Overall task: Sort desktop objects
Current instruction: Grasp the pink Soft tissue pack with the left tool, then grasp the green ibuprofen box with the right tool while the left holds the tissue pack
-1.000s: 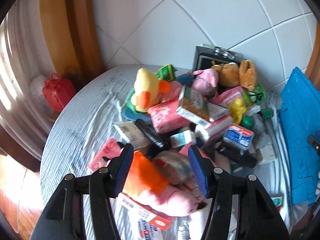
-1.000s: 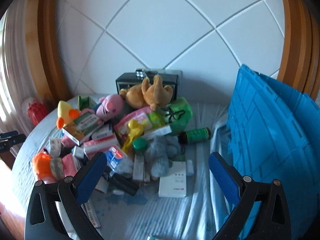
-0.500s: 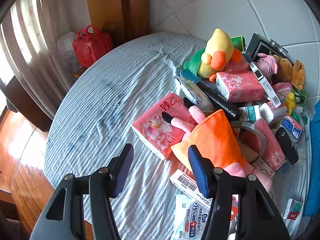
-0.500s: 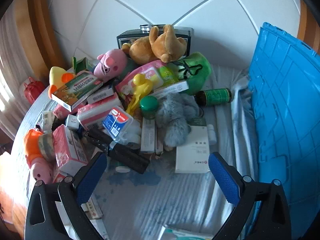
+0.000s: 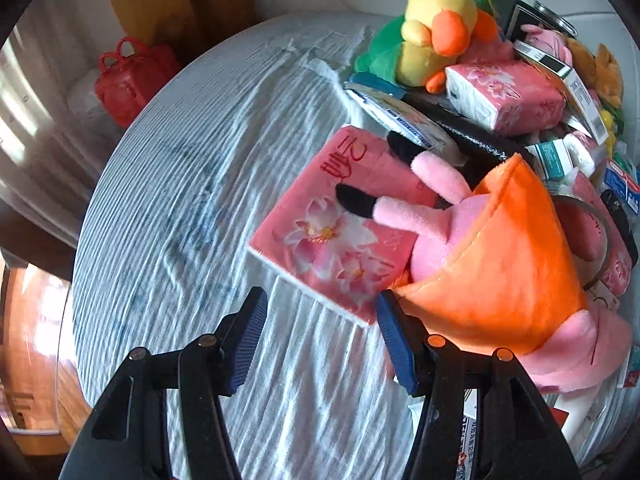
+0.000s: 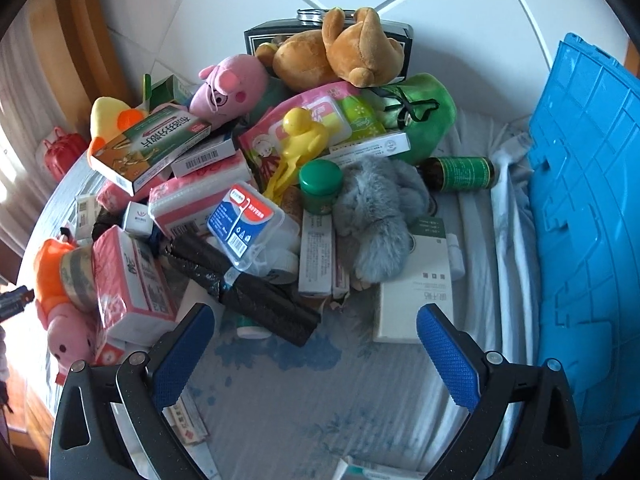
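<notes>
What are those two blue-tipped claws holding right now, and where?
Nothing. The left gripper is open above the cloth beside a pink tissue pack; the right gripper is open and empty before the pile.

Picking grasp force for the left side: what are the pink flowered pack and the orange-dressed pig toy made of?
Pink flowered pack: looks like soft tissue in thin glossy plastic film; glare and creases on the wrap.
Pig toy: plush fabric, matte and fuzzy, with a stitched seam along the orange dress edge; probably stuffed and squashy.
</notes>
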`<state>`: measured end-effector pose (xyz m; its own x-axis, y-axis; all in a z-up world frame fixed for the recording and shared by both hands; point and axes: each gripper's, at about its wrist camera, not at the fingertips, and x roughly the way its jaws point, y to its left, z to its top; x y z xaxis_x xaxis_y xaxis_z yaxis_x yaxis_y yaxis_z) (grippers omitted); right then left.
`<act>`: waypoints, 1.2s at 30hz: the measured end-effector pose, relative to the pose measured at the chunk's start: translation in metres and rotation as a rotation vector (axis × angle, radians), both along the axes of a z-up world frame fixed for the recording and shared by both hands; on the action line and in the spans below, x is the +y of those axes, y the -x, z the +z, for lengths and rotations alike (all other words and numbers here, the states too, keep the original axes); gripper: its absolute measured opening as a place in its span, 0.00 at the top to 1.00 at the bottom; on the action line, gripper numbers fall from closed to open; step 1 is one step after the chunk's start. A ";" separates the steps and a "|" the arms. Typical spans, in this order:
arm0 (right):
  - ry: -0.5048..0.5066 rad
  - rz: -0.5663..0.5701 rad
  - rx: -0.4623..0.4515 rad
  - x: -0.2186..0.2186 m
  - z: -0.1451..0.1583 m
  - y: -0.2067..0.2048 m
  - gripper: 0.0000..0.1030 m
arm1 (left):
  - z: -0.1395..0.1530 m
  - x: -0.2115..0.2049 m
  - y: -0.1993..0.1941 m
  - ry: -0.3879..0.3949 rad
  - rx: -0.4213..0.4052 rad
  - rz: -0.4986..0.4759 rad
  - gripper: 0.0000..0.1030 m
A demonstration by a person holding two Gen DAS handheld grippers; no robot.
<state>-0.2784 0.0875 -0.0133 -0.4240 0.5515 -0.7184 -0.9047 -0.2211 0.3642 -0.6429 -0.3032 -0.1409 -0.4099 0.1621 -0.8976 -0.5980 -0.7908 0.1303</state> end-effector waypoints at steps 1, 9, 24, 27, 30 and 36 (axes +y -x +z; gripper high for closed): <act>0.006 -0.007 0.002 0.002 0.000 0.001 0.00 | 0.000 0.007 0.003 0.001 0.001 -0.035 0.46; 0.056 -0.041 0.008 0.025 0.001 0.013 0.00 | -0.009 0.050 0.035 0.083 0.009 -0.227 0.19; 0.059 0.066 0.021 0.051 0.022 0.068 0.00 | -0.043 0.030 0.052 0.189 0.003 -0.268 0.02; 0.030 0.108 0.027 0.055 0.038 0.090 0.00 | -0.043 0.031 0.058 0.145 -0.001 -0.203 0.06; 0.005 0.162 0.025 0.059 0.053 0.114 0.00 | -0.038 0.021 0.063 0.105 0.007 -0.128 0.10; 0.008 0.201 0.044 0.079 0.081 0.152 0.00 | -0.009 -0.018 0.080 0.026 0.068 0.036 0.10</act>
